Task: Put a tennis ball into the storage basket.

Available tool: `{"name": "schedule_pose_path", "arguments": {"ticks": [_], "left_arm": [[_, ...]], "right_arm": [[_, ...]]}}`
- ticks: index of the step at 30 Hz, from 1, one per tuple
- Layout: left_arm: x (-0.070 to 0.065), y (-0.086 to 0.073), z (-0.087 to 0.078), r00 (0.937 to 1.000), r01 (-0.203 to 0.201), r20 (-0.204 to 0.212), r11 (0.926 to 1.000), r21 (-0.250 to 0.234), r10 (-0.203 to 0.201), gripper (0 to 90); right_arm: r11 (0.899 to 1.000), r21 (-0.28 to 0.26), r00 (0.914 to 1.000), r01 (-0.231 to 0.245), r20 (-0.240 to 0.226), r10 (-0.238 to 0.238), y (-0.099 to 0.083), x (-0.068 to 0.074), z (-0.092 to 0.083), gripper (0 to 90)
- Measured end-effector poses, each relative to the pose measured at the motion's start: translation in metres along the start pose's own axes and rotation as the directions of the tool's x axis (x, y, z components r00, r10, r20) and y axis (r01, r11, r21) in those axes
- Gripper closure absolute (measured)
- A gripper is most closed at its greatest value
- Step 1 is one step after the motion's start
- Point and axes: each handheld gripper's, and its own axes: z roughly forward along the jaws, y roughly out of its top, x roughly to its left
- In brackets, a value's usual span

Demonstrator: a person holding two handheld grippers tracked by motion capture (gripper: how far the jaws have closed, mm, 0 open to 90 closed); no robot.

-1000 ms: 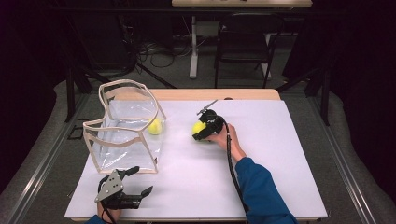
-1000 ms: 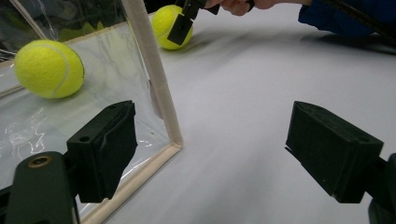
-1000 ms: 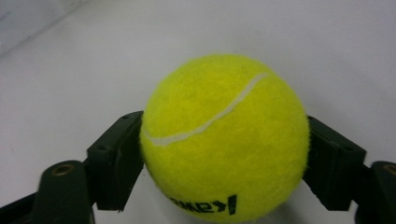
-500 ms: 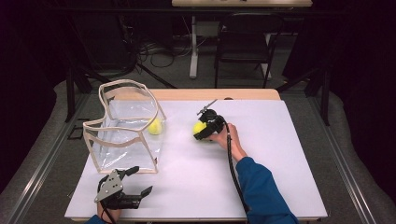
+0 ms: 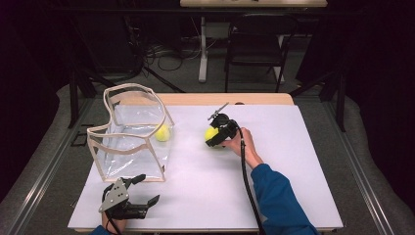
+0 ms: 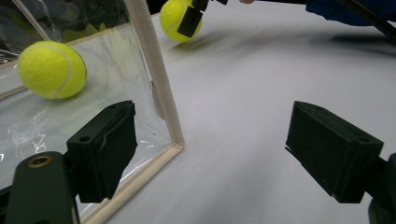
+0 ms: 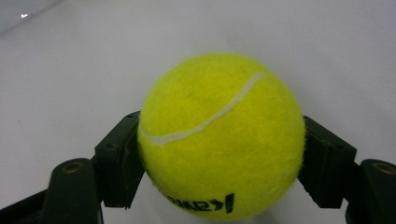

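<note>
Change: While the left tongs [image 5: 128, 196] are waiting wide apart with nothing in them near the front left corner of the bench [image 5: 293, 161], the right tongs [image 7: 219, 163] have just been squeezing in a little more, and now the pads are pressing on both sides of the ball [image 7: 220, 137].
Meaning: I am thinking the grab is done, so the ball is ready for lifting and going over to the bag [image 5: 129, 132].
Where the ball is: It is sitting in the right tongs [image 5: 219, 137] near the middle of the bench, a bit toward the back edge, and the right hand [image 5: 242, 144] is holding those tongs.
Other ball: A second ball [image 5: 163, 132] is already lying inside the bag, by its right wall.
Ball look: It is round, bright yellow and fuzzy, with a curvy white line and dark letters on it.
Bag look: It is see-through and shiny, a bit crinkly, with pale tan strips along its edges, and it is standing open on the left side of the bench.
Bench look: It is flat, white and smooth.
Tongs look: The pads are black and blocky.
</note>
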Motion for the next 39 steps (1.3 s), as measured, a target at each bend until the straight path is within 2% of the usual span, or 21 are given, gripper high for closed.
{"name": "schedule_pose_path", "arguments": {"ticks": [10, 23, 39], "left_arm": [[0.0, 0.0, 0.0, 1.0, 0.0, 0.001, 1.0, -0.005, 0.0, 16.1], [0.0, 0.0, 0.0, 1.0, 0.001, 0.003, 1.0, -0.005, -0.001, 16.1], [-0.001, 0.0, -0.001, 1.0, 0.0, -0.008, 1.0, -0.01, 0.0, 16.1]], "right_arm": [[0.999, 0.01, 0.9992, 0.039, 0.009, -0.039, 0.005, 0.009, -0.008, 25.8], [0.999, -0.006, 0.9983, 0.053, 0.025, -0.052, 0.012, 0.01, -0.027, 25.9], [0.996, -0.02, 0.9962, 0.083, 0.027, -0.082, 0.021, 0.016, -0.042, 25.9]]}}
